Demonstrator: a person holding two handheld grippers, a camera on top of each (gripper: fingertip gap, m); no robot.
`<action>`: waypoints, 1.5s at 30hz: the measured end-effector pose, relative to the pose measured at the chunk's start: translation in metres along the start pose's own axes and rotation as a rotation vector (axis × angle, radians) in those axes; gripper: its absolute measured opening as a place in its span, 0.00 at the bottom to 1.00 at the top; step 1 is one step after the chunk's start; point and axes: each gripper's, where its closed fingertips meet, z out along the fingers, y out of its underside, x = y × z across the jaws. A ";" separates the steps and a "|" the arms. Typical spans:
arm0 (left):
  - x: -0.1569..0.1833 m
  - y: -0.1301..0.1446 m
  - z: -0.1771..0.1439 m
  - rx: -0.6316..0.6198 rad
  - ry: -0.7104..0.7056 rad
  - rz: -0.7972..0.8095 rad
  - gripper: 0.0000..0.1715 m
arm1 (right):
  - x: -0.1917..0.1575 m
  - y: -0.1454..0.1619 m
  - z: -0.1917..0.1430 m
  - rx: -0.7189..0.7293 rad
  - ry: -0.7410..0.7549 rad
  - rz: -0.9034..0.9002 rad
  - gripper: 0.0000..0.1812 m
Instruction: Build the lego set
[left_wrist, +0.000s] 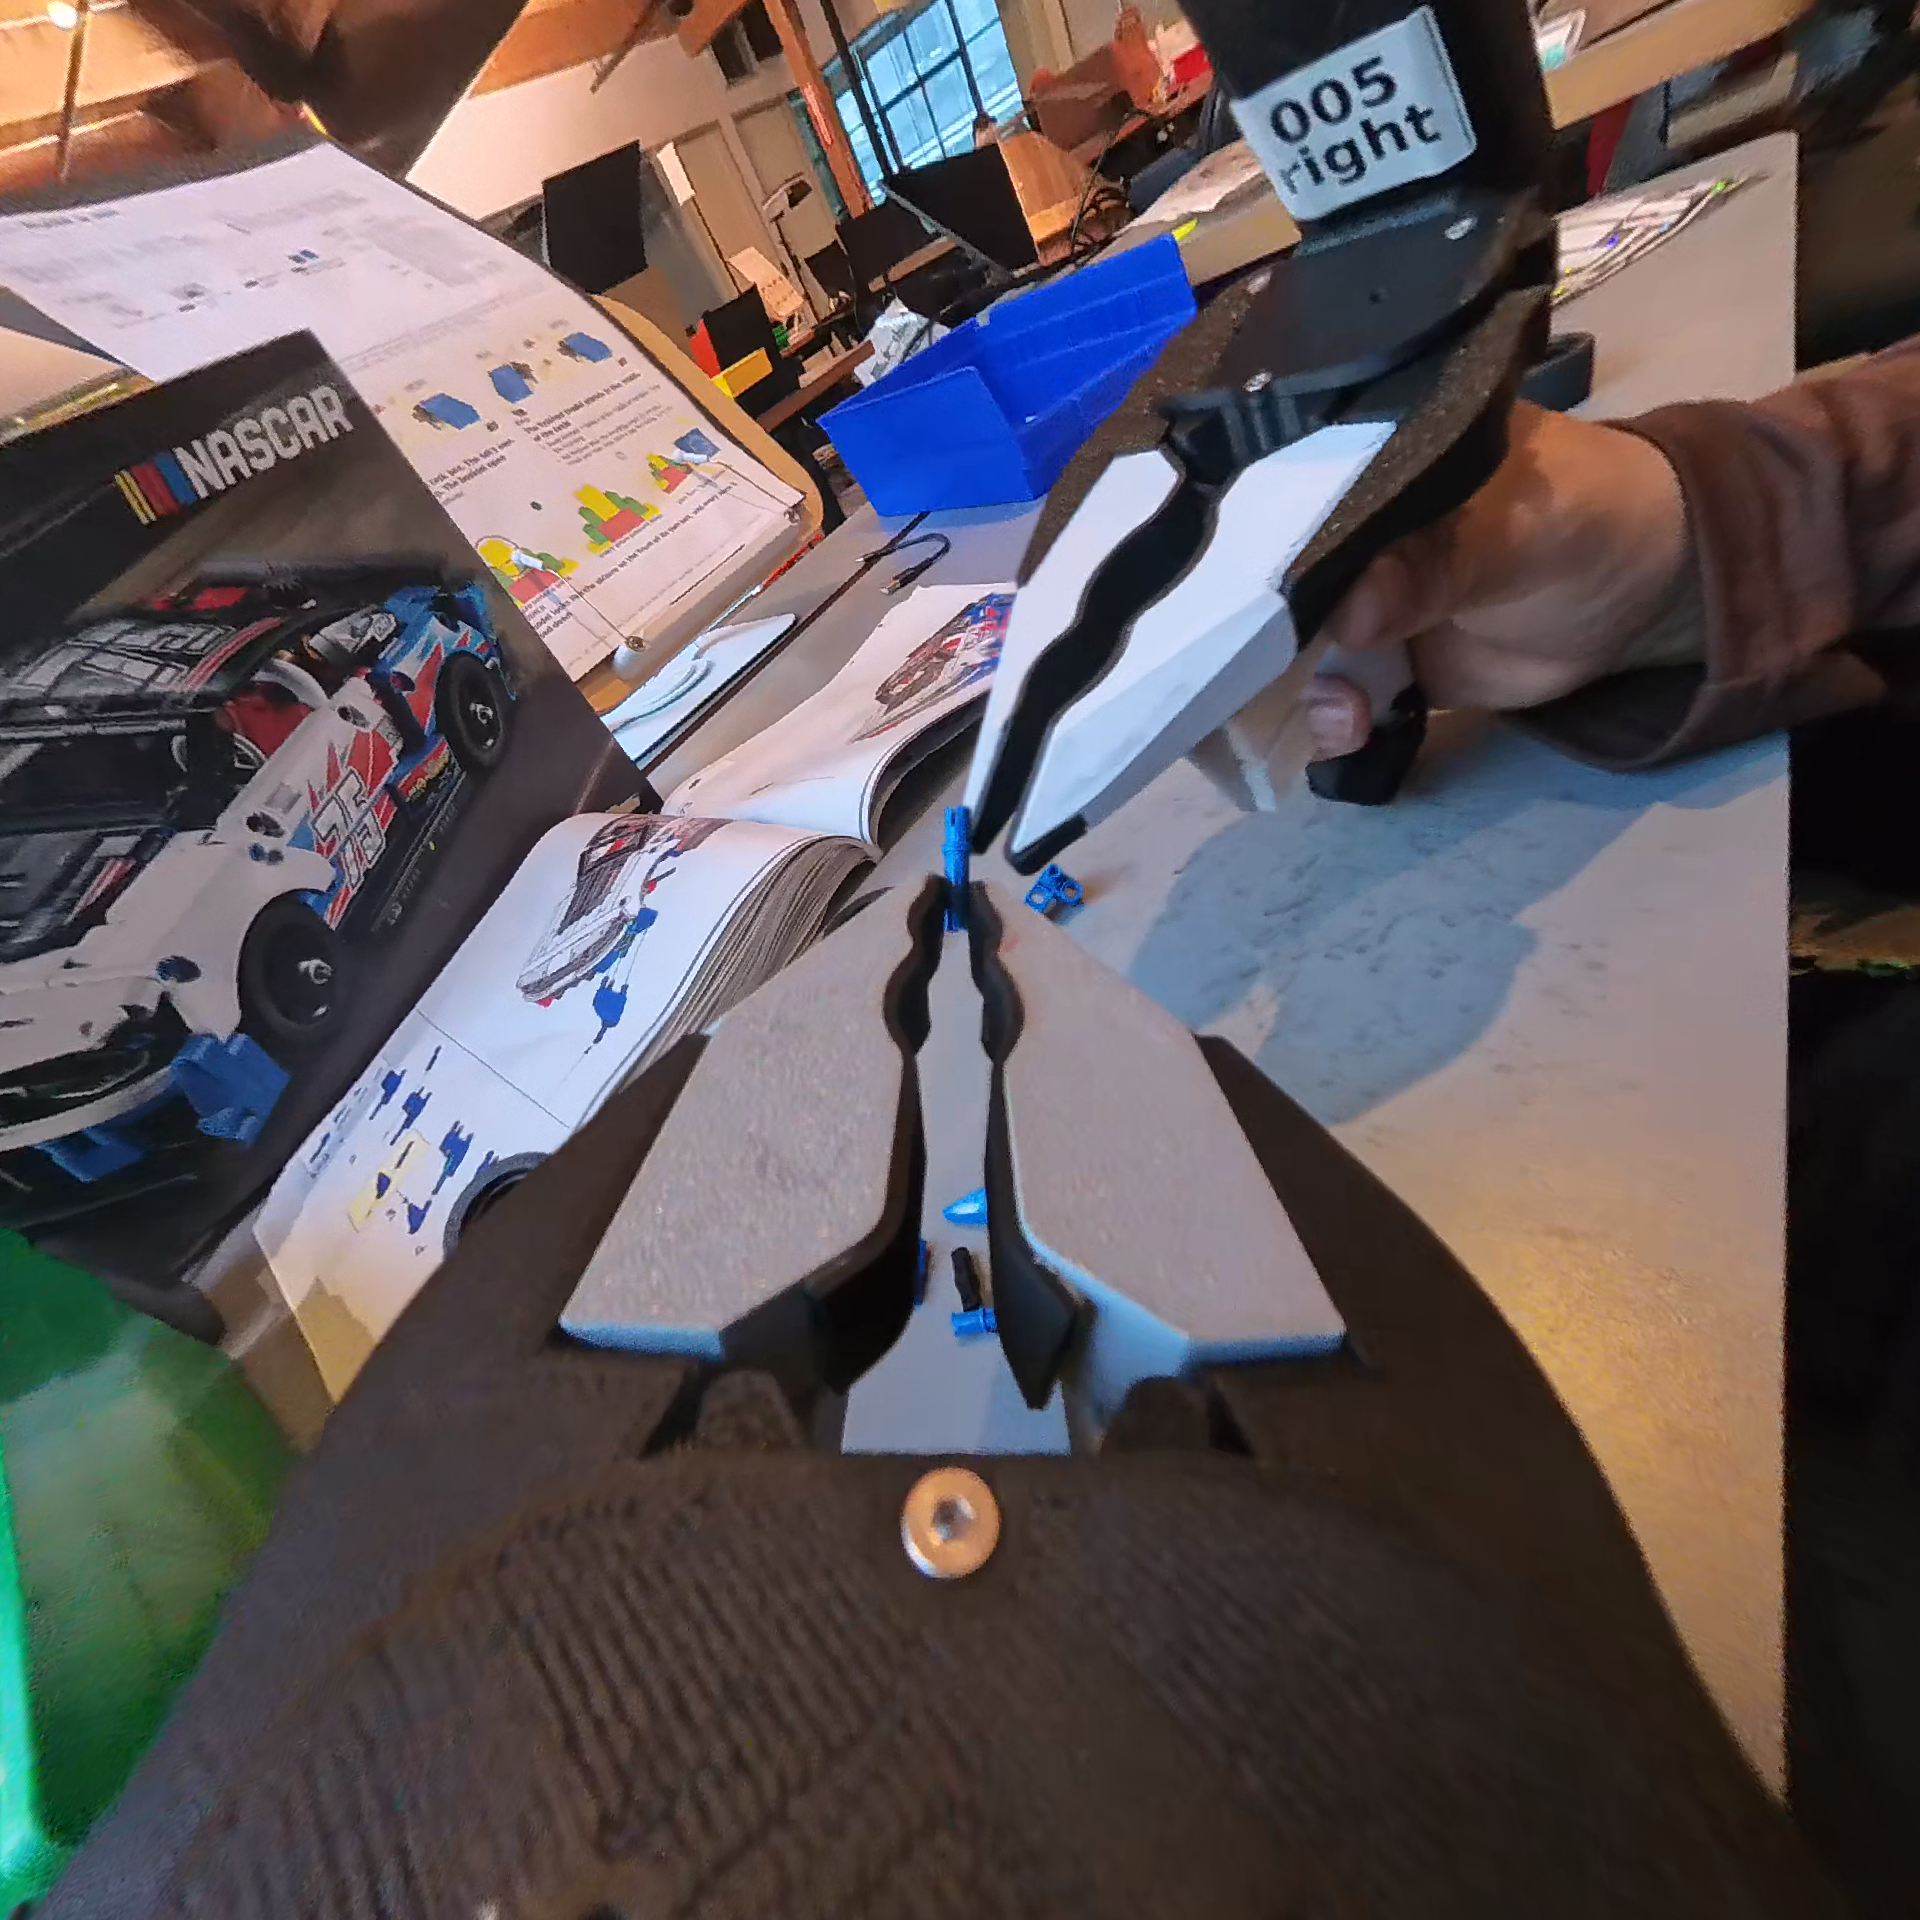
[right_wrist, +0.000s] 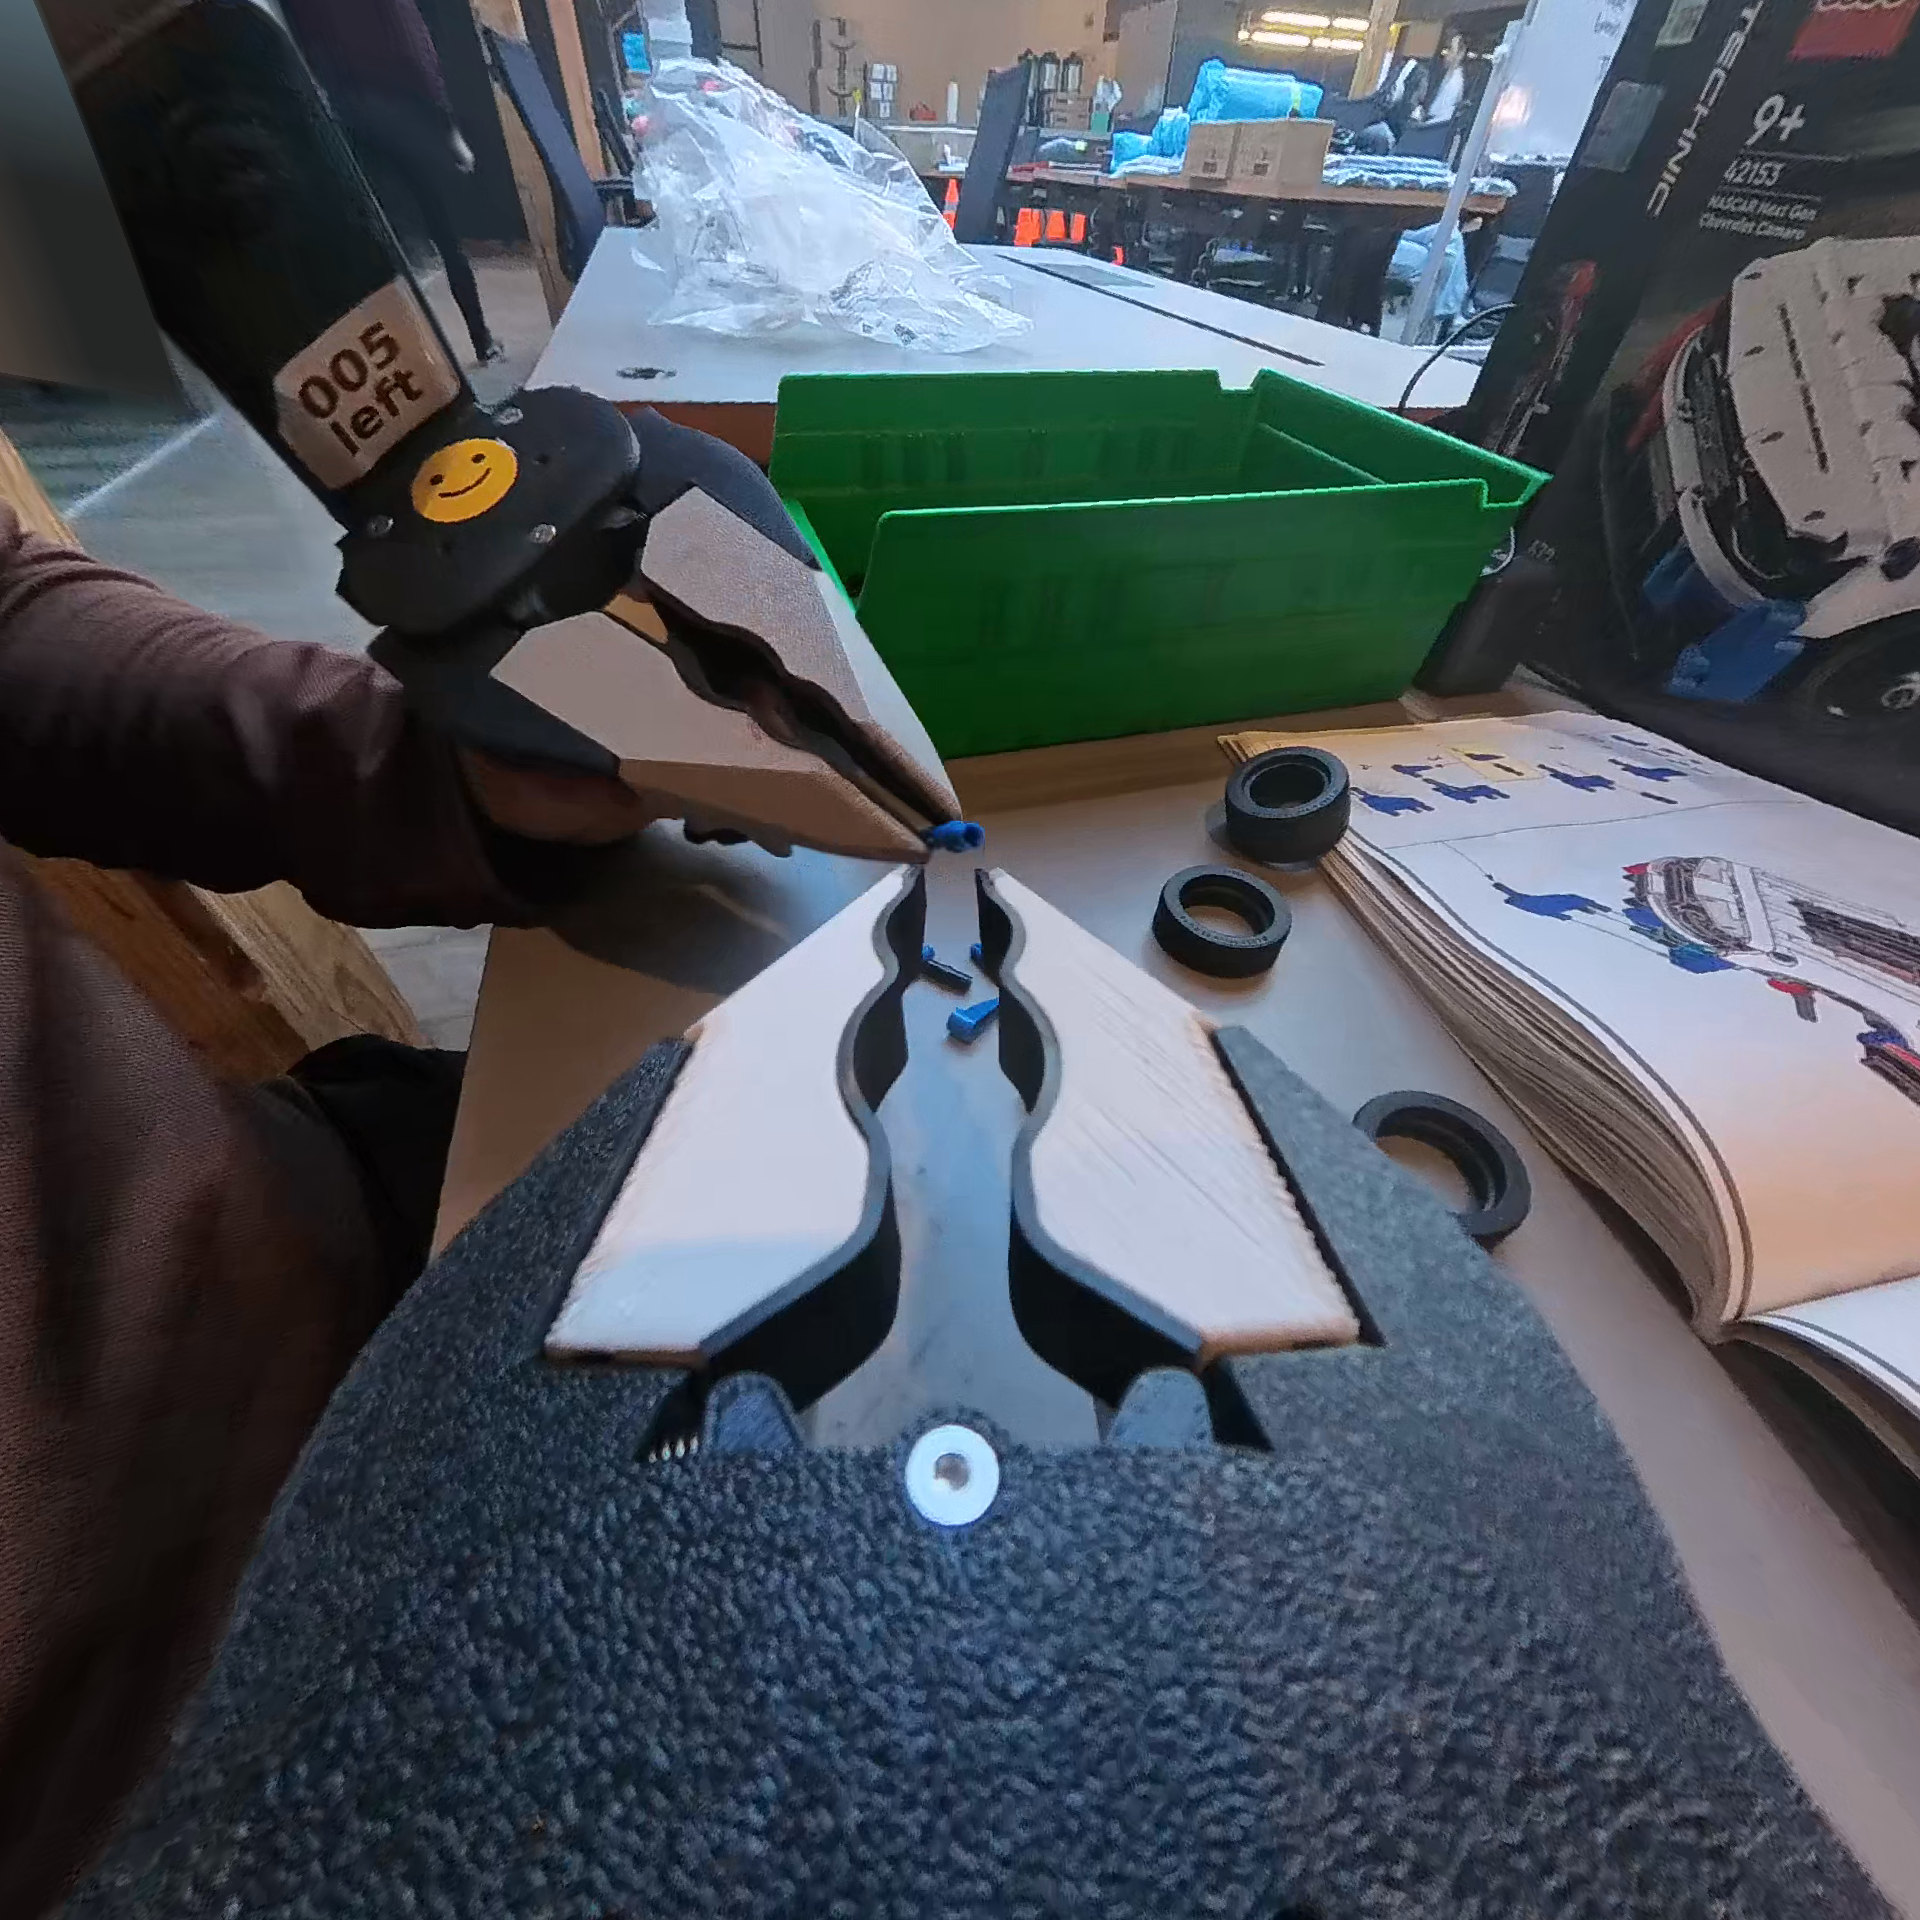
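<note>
Blue plastic, a small Lego pin (left_wrist: 955, 871), is shown pinched between the tips of the left gripper (left_wrist: 957, 896), whose jaws are pressed together on it; in the right wrist view the same pin (right_wrist: 954, 834) projects from that gripper's (right_wrist: 932, 836) tips, above the table (right_wrist: 1299, 1049). The right gripper (right_wrist: 948, 881) is held just beside the pin with its jaws slightly spread and nothing between them; in the left wrist view its tips (left_wrist: 992, 836) are seen almost touching the pin's upper end. Several loose blue and black pins (right_wrist: 964, 997) are scattered on the table beneath the grippers, and a small blue connector (left_wrist: 1054, 891) lies near them. Three black tyres (right_wrist: 1222, 922) are placed beside the open instruction booklet (right_wrist: 1621, 935). A green bin (right_wrist: 1143, 582) and the set's box (right_wrist: 1745, 436) are stood behind; a blue bin (left_wrist: 1013, 400) is visible further off.
</note>
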 end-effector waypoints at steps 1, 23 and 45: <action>0.000 0.000 0.000 0.003 0.005 -0.008 0.01 | 0.000 -0.001 0.000 0.005 -0.005 0.010 0.05; 0.014 0.007 0.014 -0.030 0.103 -0.063 0.02 | 0.000 0.000 -0.001 0.000 -0.027 0.057 0.02; 0.024 0.009 0.022 -0.085 -0.079 0.324 0.22 | -0.004 0.010 -0.007 -0.013 -0.349 0.595 0.02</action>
